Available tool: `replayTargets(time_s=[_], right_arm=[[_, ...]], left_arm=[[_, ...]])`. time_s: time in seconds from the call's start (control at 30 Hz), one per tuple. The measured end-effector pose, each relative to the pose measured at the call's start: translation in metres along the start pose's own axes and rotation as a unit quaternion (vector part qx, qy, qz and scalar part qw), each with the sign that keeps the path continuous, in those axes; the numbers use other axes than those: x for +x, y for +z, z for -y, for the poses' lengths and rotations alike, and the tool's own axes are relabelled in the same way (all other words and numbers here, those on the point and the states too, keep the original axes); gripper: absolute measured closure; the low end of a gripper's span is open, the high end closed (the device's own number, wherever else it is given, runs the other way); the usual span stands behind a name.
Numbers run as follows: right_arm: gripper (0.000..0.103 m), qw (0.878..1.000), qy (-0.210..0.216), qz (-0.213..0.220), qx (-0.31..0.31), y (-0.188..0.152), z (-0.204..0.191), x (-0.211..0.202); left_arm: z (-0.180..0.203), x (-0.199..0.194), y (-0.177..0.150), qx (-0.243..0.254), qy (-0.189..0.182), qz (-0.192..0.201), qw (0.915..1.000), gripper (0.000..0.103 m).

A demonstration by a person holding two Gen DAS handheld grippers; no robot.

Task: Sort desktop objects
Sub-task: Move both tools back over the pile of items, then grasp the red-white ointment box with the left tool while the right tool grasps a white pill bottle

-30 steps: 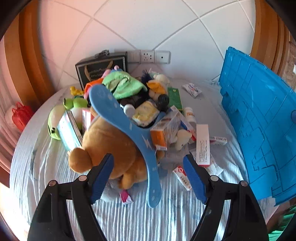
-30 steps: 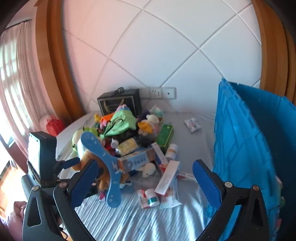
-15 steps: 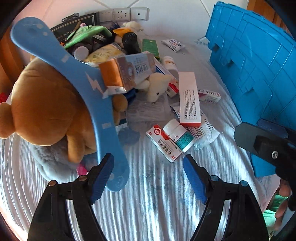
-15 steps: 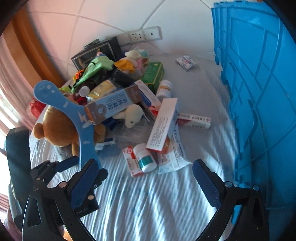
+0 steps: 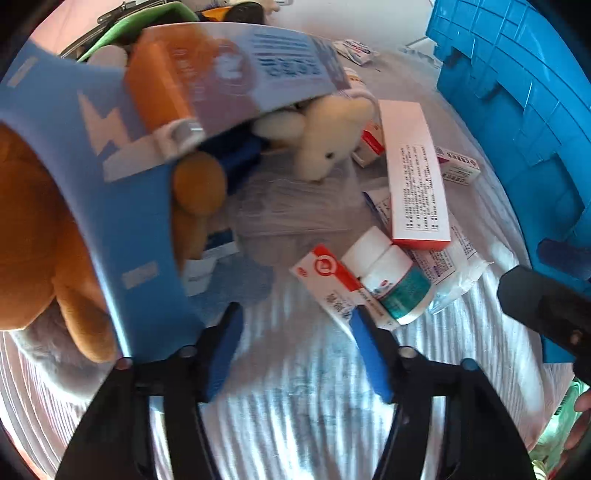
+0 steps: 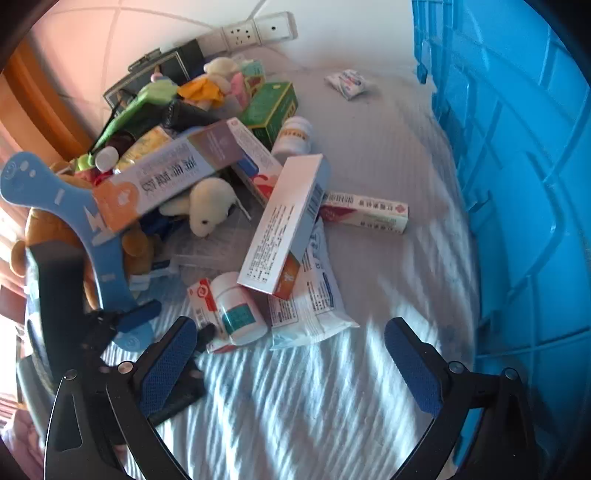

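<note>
On striped cloth lies a heap: a brown teddy bear [image 5: 33, 229] under a blue boomerang [image 5: 122, 221], a white plush [image 5: 328, 129], a long white box [image 5: 413, 173], a red-and-white box [image 5: 325, 277] and a teal-labelled white bottle [image 5: 395, 284]. My left gripper [image 5: 295, 332] points steeply down between the boomerang's end and the red-and-white box. Its jaws are closing, with only bare cloth between them. My right gripper [image 6: 291, 347] stands wide open over bare cloth, just in front of the bottle [image 6: 236, 310] and a plastic pouch [image 6: 310, 306].
A big blue crate [image 6: 517, 166] walls off the right side. Further back lie a green box [image 6: 273, 107], an orange-labelled bottle [image 6: 295, 136], a slim red-and-white carton [image 6: 365, 212], a small packet [image 6: 347, 83] and a black case [image 6: 162, 70] below wall sockets [image 6: 258, 29].
Both grippers have sunk toward the cloth and tipped downward, so the heap looms much closer. The left jaws have narrowed. The right jaws stay wide.
</note>
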State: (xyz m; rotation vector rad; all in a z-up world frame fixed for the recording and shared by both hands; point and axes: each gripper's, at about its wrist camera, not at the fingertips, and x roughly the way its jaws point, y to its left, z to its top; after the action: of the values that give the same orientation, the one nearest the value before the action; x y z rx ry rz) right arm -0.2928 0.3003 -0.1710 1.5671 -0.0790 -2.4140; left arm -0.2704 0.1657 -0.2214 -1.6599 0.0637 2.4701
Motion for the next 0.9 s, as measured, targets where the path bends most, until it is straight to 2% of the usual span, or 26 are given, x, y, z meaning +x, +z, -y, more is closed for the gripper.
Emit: replayTargets(time_s=[0.1, 0.2, 0.3, 0.4, 0.43, 0.53, 0.67, 0.73, 0.9], right_arm=[[0.0, 1.0, 0.01, -0.026, -0.002, 0.0, -0.002, 0.012], [0.0, 1.0, 0.012, -0.021, -0.014, 0.0, -0.007, 0.013], [0.012, 1.0, -0.002, -0.003, -0.012, 0.003, -0.005, 0.005], [0.024, 1.0, -0.012, -0.001, -0.008, 0.006, 0.002, 0.001], [0.025, 1.0, -0.013, -0.003, -0.005, 0.007, 0.004, 0.002], [0.033, 1.0, -0.009, -0.013, 0.0, 0.006, 0.008, 0.007], [0.039, 1.0, 0.001, -0.023, -0.019, 0.005, 0.001, 0.012], [0.045, 0.999, 0.002, -0.031, -0.037, 0.005, -0.006, 0.018], [0.048, 0.996, 0.009, -0.05, -0.079, 0.006, -0.024, 0.036]], left_arm=[[-0.005, -0.002, -0.005, 0.007, -0.002, -0.006, 1.0, 0.061], [-0.005, -0.003, -0.004, -0.015, -0.037, -0.015, 0.9991, 0.061], [0.007, -0.002, 0.004, -0.015, -0.062, -0.016, 0.9978, 0.061], [0.026, 0.007, 0.017, 0.004, -0.049, -0.022, 0.9986, 0.061], [0.029, 0.015, 0.02, 0.008, -0.04, -0.032, 0.9986, 0.061], [0.032, 0.021, 0.023, 0.031, -0.001, -0.025, 0.9992, 0.06], [0.016, 0.014, 0.006, 0.026, -0.01, -0.023, 0.9994, 0.06], [0.007, 0.01, -0.004, 0.023, -0.019, -0.018, 0.9994, 0.06], [0.002, 0.005, -0.018, 0.029, -0.021, -0.007, 0.9993, 0.06]])
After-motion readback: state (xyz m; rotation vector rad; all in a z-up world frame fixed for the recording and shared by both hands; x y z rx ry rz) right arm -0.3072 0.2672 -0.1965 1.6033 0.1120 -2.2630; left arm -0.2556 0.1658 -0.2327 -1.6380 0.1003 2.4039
